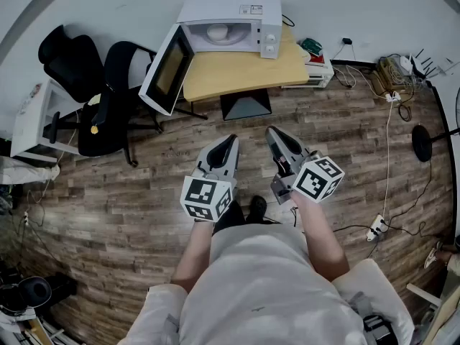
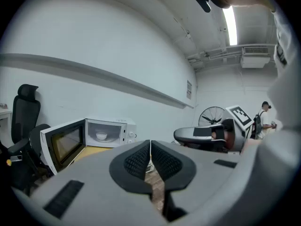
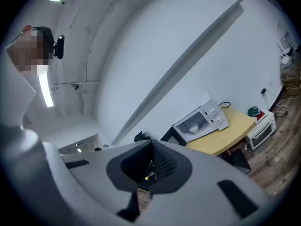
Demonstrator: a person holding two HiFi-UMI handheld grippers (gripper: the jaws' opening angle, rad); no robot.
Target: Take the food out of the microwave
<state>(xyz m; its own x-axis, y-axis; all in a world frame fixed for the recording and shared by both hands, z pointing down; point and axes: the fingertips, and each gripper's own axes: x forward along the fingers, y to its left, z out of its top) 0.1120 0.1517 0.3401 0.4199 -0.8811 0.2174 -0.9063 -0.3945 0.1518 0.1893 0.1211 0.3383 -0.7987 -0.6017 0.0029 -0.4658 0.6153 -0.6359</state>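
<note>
A: Item one, the food?
B: White bowl (image 1: 217, 31), in the cavity of the microwave (image 1: 248, 9), at our 12 o'clock. The microwave stands on the wooden table (image 1: 244, 74) by the wall. We judge it well out of reach.
A: Door?
B: Microwave door (image 1: 167, 69), swung wide toward the cavity's 9 o'clock. We judge that it leaves a straight reach to the bowl.
A: Item two, the grippers?
B: Left gripper (image 1: 228, 142) and right gripper (image 1: 274, 132), side by side over the floor (image 1: 108, 207), both aimed at 12 o'clock. The fingers (image 2: 136, 161) of each are pressed together with nothing between them. We read that as a carrying posture, since no grasp is due until we close the gap.
A: Surroundings?
B: Office chairs (image 1: 108, 99) at 10 o'clock, beside the open door. Toaster oven (image 1: 320, 67) at 1 o'clock.
A: Status?
B: Bowl not yet taken out.
</note>
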